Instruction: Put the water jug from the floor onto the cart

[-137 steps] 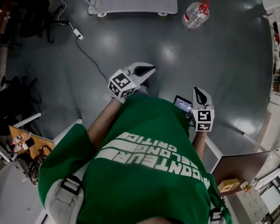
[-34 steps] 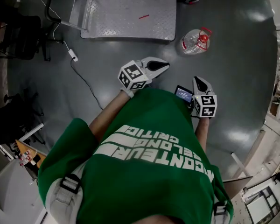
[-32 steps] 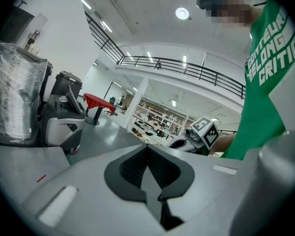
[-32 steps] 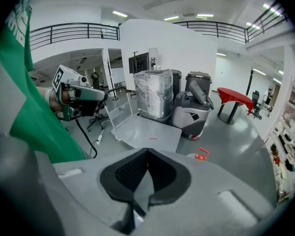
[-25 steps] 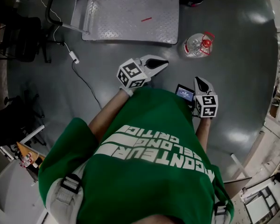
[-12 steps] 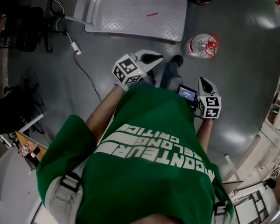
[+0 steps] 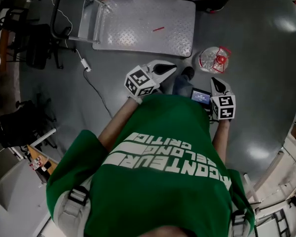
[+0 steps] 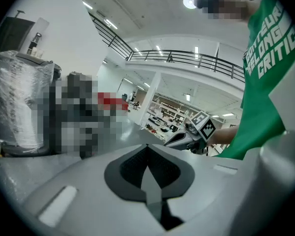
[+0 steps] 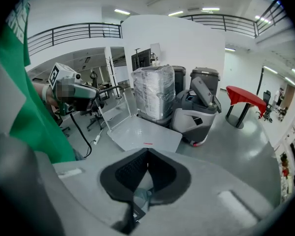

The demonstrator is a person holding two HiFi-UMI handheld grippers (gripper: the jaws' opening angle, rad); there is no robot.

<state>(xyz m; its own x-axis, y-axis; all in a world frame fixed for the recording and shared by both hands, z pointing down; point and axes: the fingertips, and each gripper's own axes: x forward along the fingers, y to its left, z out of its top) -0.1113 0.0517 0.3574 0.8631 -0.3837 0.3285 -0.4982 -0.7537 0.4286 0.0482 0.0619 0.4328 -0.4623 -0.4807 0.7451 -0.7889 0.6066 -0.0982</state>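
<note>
1. The water jug (image 7: 213, 59) stands upright on the floor (image 7: 256, 98) at upper right, its long axis vertical and red cap (image 7: 220, 59) up, just beside the cart (image 7: 138, 23).
2. Left tool (image 7: 167, 68) and right tool (image 7: 216, 83) are both pinched closed, empty.

The person (image 7: 158, 177) is stepping toward the jug (image 7: 214, 59). The right gripper (image 7: 217, 82) is drawing in just beside it, the left gripper (image 7: 170, 67) is nearing it too, and a shoe (image 7: 187, 73) is coming into view near the jug.
</note>
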